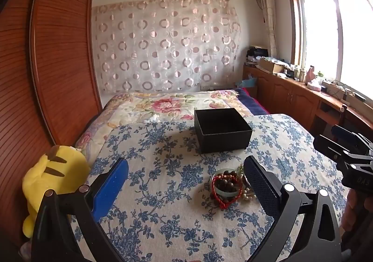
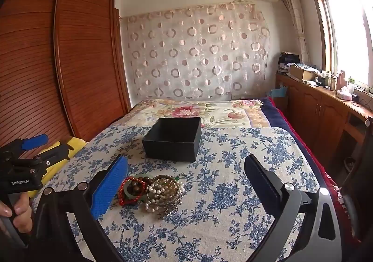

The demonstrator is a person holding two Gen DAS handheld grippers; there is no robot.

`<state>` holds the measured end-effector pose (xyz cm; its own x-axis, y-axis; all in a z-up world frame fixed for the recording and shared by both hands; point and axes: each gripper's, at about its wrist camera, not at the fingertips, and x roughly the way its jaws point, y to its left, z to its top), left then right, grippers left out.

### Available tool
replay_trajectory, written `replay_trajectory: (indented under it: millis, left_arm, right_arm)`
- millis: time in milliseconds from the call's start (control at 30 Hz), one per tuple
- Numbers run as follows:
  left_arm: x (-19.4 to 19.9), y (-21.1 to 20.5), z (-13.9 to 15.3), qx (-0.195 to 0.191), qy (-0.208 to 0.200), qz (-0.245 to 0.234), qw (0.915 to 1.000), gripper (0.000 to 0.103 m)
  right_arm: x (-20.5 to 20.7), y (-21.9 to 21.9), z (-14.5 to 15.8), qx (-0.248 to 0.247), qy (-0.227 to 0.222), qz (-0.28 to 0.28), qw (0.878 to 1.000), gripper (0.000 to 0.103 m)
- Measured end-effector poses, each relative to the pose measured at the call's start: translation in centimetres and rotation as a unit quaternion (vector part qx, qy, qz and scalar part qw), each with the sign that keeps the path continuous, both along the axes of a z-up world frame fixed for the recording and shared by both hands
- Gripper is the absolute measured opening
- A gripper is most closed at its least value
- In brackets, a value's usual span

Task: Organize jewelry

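Observation:
A pile of jewelry lies on the blue-flowered bedspread [image 2: 221,192]: a red cord bracelet [image 1: 225,201] [image 2: 122,194], dark wooden beads [image 1: 225,184] [image 2: 134,188] on a pale jade bangle, a white pearl string [image 2: 160,192] and silver bangles [image 2: 174,199]. An open, empty black box [image 1: 221,130] [image 2: 173,139] stands behind the pile. My left gripper [image 1: 186,182] is open, above the bed, with the pile near its right finger. My right gripper [image 2: 186,182] is open, with the pile by its left finger.
A yellow plush toy [image 1: 51,180] lies at the bed's left edge beside a wooden wardrobe [image 1: 58,64]. A low wooden cabinet [image 2: 326,108] with clutter runs along the right wall under the window. A floral quilt [image 1: 167,104] covers the far half of the bed.

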<state>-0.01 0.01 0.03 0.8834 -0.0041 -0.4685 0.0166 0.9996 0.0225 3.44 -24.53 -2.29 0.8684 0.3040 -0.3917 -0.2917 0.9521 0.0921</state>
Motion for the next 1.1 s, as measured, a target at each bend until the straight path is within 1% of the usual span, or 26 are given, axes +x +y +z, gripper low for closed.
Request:
replay_trajectory:
  millis: [533,767,800,1067,1100]
  left_arm:
    - [0.5,0.1,0.0,0.001,0.001,0.003,1.0000,0.096]
    - [1.0,-0.4,0.5,0.002,-0.002,0.001,1.0000,0.096]
    - [0.0,-0.2,0.6,0.001,-0.005,0.001,1.0000,0.096]
    - [0.5,-0.4,0.8,0.002,-0.007,-0.002,1.0000,0.096]
    - [-0.1,-0.3,0.7,0.001,-0.009,-0.002,1.0000,0.096]
  right_arm:
    - [0.2,0.2,0.2,0.001,0.000,0.000,1.000,0.101]
    - [0.3,0.4,0.0,-0.001,-0.002,0.000,1.000,0.101]
    - [0.0,0.3,0.3,-0.001,-0.002,0.000,1.000,0.101]
    - [-0.6,0.3,0.7,0.000,-0.004,0.003,1.000,0.101]
    - [-0.6,0.4,0.8,-0.001,-0.004,0.004,1.000,0.101]
